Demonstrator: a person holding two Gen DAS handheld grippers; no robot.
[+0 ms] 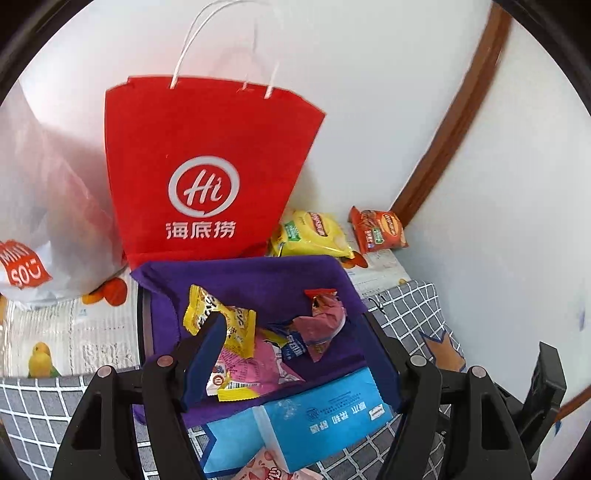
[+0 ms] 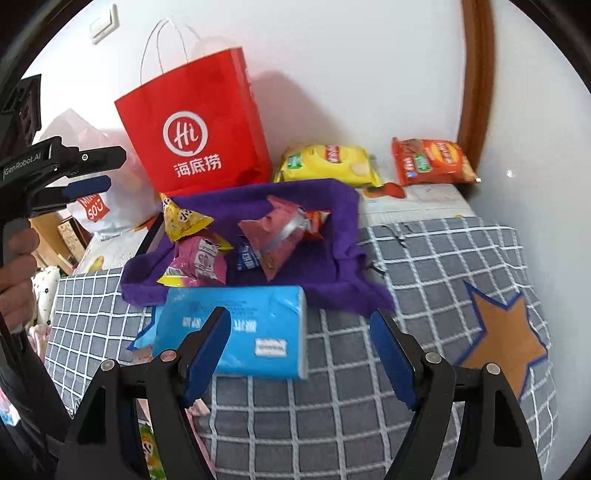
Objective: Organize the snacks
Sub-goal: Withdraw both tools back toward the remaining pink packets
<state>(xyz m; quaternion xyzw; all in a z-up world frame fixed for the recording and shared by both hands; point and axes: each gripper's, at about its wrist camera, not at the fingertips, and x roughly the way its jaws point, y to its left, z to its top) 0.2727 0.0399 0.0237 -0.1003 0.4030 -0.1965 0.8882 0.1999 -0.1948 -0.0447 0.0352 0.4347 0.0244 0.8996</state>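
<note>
Snacks: small packets piled on purple cloth: yellow packet, pink packet, dark pink packet, blue-labelled one between them
Chip bags: yellow bag and red-orange bag lie past the cloth, near the wall, apart from each other
Tissue pack: blue pack touches the cloth's near edge, lying flat
Left gripper: jaws wide apart, nothing between the pads; hovers above the cloth pile; a hand holds its handle
Right gripper: jaws wide apart, holding nothing; over the tissue pack and bedspread
Surface: grey bedspread with white grid, orange star patch; a printed mat with fruit and bird pictures lies beyond it
Red paper bag: upright against the wall, white handles, just behind the cloth
White plastic bag: left of the red bag, touching it
Room: white wall, brown wooden trim in the right corner, light switch high on the left
</note>
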